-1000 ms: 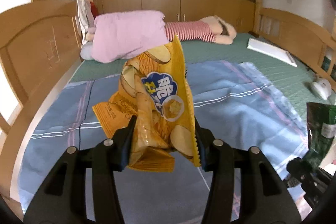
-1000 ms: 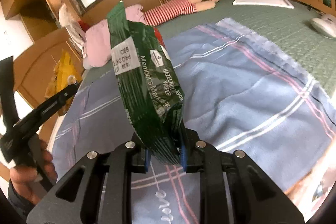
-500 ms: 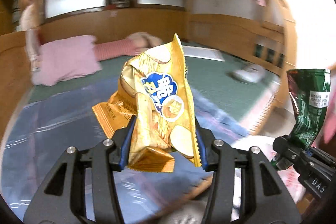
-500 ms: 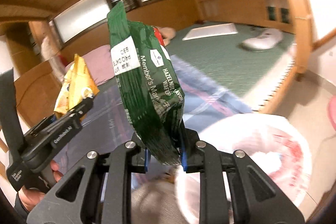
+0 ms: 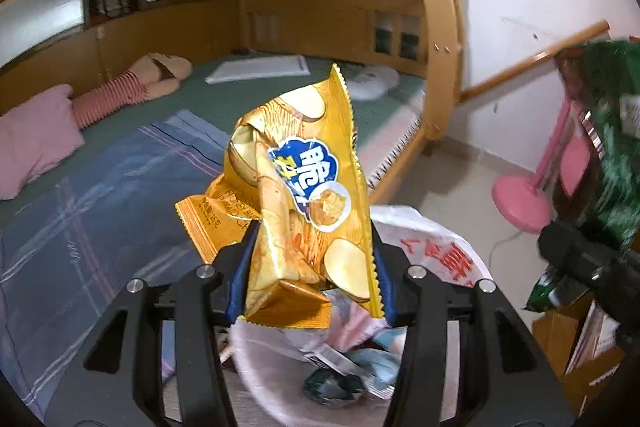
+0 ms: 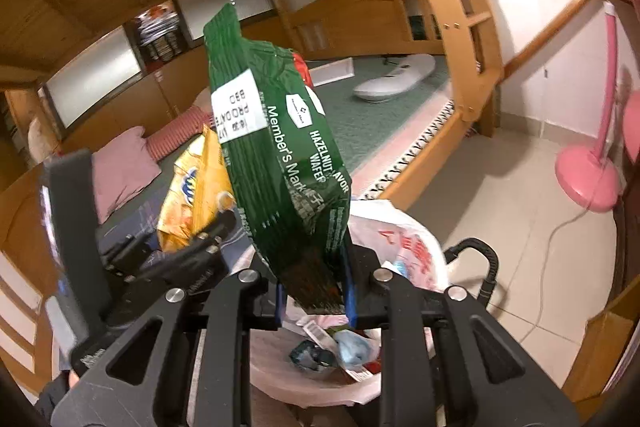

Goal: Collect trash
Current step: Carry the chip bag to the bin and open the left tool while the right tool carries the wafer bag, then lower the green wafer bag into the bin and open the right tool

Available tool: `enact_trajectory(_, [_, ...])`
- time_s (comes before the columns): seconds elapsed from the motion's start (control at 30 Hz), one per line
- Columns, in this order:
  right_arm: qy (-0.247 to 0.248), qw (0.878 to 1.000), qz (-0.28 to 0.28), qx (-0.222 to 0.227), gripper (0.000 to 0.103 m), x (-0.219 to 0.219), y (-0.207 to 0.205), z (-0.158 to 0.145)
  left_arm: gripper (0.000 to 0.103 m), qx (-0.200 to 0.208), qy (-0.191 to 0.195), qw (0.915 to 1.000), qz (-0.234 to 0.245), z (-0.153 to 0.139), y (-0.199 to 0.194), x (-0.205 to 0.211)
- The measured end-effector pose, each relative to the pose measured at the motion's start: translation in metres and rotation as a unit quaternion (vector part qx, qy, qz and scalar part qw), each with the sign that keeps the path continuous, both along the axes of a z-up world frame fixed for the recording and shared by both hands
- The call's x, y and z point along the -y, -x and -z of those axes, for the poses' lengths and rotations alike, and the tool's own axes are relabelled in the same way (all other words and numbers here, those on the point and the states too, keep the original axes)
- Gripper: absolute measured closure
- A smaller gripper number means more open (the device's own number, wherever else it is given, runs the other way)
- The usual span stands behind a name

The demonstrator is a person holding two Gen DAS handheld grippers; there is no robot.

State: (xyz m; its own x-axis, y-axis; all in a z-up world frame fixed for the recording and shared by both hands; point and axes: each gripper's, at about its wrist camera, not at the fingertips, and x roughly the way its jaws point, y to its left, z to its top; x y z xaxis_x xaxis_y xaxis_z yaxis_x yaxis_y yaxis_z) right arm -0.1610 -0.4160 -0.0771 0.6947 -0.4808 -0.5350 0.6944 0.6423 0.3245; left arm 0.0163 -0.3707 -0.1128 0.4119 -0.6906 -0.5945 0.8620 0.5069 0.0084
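Both grippers have swung away from the bed (image 5: 100,211) in the last second and now hang over the bin (image 6: 404,239), a white bag-lined one on the floor just beside the bed's wooden edge. The left gripper (image 5: 310,287) has its fingers pinching the yellow chip bag (image 5: 308,195) near its bottom, the bag standing upright above them; the right gripper (image 6: 314,291) pinches the green wafer bag (image 6: 280,163) the same way. Wrappers already lie inside the bin, so the carry looks finished and the drop is what remains. The bin's mouth seems wide enough for one bag at a time, though the grippers sit close side by side. The bed frame crowds the left, while the tiled floor toward the pink fan (image 6: 588,179) lies open.
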Motion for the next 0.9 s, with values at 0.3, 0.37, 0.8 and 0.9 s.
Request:
enact_trajectory(0.3, [-0.009,1.000,0.022,0.002,0.080,0.017,0.015,0.005,0.030,-0.016,-0.039,0.9987,0.030,0.024,0.015,0.033])
enact_trajectory(0.37, [-0.010,1.000,0.024,0.001,0.080,0.017,0.018,0.005,0.026,-0.017,-0.040,0.9986,0.030,0.025,0.015,0.036])
enact_trajectory(0.8, [-0.014,1.000,0.022,-0.007,0.080,0.015,0.009,0.009,0.020,-0.006,0.006,0.9996,-0.025,-0.016,-0.012,-0.019])
enact_trajectory(0.9, [-0.018,1.000,0.017,-0.011,0.080,0.014,0.005,0.012,0.019,0.002,0.022,0.9984,-0.051,-0.027,-0.021,-0.044])
